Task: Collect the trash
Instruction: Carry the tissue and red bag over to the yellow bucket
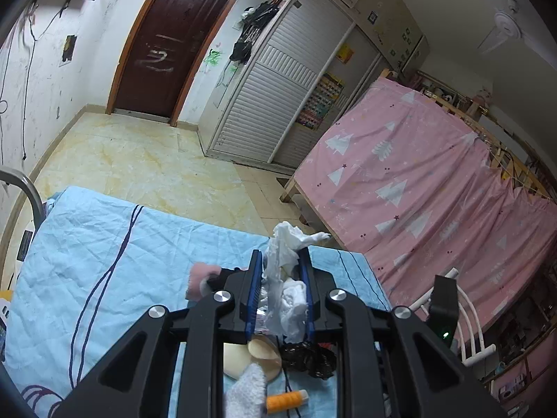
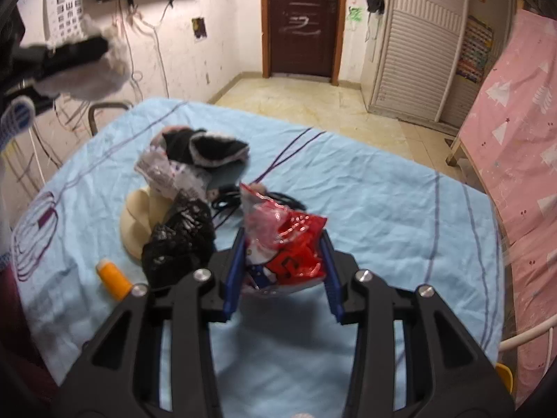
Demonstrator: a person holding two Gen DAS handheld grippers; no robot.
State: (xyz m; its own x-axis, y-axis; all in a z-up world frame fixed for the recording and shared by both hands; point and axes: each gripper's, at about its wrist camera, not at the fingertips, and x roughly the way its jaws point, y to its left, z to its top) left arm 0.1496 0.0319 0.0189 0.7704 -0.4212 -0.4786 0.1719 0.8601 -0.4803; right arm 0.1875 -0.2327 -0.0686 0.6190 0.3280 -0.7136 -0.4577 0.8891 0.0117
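1. A table under a light-blue sheet (image 2: 365, 209) fills both wrist views, with a pink curtain (image 1: 435, 174) hanging toward 3 o'clock and a dark door (image 2: 301, 21) at 12 o'clock.

2. The collecting looks partly done: each tool carries one piece of rubbish, yet a pile remains near the sheet's middle. No bin shows in either view, so neither piece can be called disposed of.

3. Still lying there in the right view: a crumpled black plastic bag (image 2: 177, 240) at 9 o'clock of the right tool, a clear crinkled wrapper (image 2: 167, 174) beyond it at 11 o'clock, a black-and-grey garment (image 2: 209, 148) behind that, a cream round object (image 2: 134, 216) beneath the bag, and an orange tube (image 2: 113, 278) at 8 o'clock. Which of these count as rubbish is a judgement call.

4. The right gripper (image 2: 283, 261) pinches a red snack packet (image 2: 285, 244), crushed and glossy, its top sticking up past the blue pads; it appears lifted just off the sheet.

5. The left gripper (image 1: 280, 285) is pressed onto a wad of white tissue (image 1: 285, 278), limp and twisted, one tail flaring toward 1 o'clock above the fingertips.
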